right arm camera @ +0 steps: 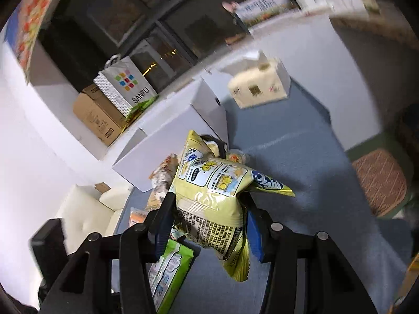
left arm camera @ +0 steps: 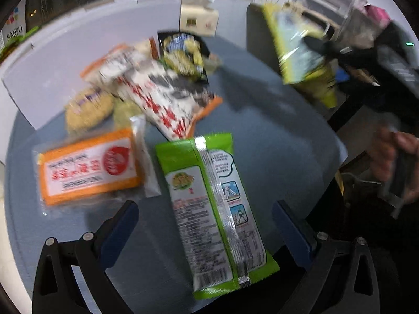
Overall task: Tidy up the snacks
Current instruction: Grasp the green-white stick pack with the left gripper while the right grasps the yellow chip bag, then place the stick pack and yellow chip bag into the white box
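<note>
My right gripper (right arm camera: 208,204) is shut on a yellow-green chip bag (right arm camera: 213,196) and holds it above the blue-grey table (right arm camera: 301,183); the bag also shows lifted at the upper right of the left wrist view (left arm camera: 301,52). My left gripper (left arm camera: 205,209) is open, its jaws on either side of a green snack packet (left arm camera: 212,209) lying flat on the table. That green packet shows under the right gripper too (right arm camera: 170,269). An orange packet (left arm camera: 89,167) lies left of it. A pile of snacks (left arm camera: 157,83) sits further back.
A white cardboard box (right arm camera: 170,141) stands open at the table's far left. A cream tissue box (right arm camera: 262,83) sits at the back. A SANFU paper bag (right arm camera: 125,86) and a brown carton (right arm camera: 97,115) stand on a ledge beyond. A white cushioned seat (right arm camera: 86,217) is at left.
</note>
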Demonstrator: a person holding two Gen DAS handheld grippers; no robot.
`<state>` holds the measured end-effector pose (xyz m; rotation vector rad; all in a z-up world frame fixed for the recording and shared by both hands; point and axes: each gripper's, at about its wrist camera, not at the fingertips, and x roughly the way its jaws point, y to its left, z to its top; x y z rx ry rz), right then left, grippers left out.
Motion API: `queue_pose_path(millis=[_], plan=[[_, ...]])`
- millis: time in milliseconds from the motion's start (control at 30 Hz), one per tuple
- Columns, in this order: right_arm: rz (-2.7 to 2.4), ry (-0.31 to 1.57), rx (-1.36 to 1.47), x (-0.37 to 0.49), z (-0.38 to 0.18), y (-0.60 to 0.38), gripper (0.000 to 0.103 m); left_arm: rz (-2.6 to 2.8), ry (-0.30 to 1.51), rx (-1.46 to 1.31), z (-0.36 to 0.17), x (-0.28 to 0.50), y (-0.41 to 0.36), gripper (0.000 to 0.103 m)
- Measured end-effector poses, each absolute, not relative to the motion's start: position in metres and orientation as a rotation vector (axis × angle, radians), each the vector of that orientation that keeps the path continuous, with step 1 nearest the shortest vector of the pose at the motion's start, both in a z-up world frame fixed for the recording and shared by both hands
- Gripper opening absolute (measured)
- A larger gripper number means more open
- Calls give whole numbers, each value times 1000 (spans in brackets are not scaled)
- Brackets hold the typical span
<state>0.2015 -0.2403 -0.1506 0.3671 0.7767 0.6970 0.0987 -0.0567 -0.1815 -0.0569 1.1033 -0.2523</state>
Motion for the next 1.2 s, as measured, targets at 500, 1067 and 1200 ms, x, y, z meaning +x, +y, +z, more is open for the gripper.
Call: queue_pose_path(millis=[500,1067,1200], plan=[[736,747,324,180,-139,-235,54,-281,1022,8,-184,90,-71,65],[809,642,106,226,-62,-150,54,-61,557,-281,-30,146,116,65],[823,654,48,282,-37,-95,54,-18,572,-267,-27,206,154,65]])
